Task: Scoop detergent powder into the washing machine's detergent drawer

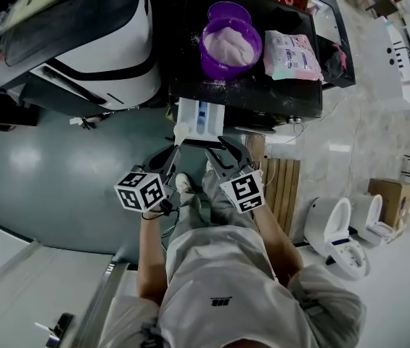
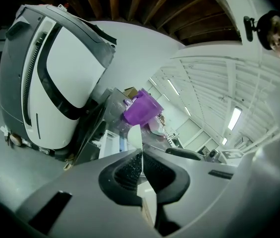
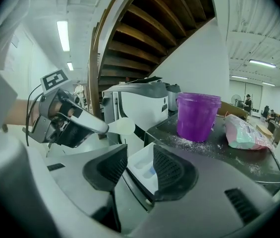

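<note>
Light: cool, moderate indoor light from ceiling strip lights (image 3: pixel 63 33), greenish-grey cast throughout; floor (image 1: pixel 34 162) carries a soft pale sheen in the head view; washing machine top (image 1: pixel 248 94) and stair underside (image 3: pixel 149 29) fall dark, detail lost; white scoop (image 3: pixel 121 127) near washed out; strong fisheye bend in all views, straight beams curve toward the edges; black corners in both gripper views; close foreground soft, slight blur; shadows faint, diffuse.

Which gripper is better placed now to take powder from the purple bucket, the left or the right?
Left, probably. The left gripper is shut on the white scoop, with the purple bucket ahead of it. The right gripper is open and holds nothing.
</note>
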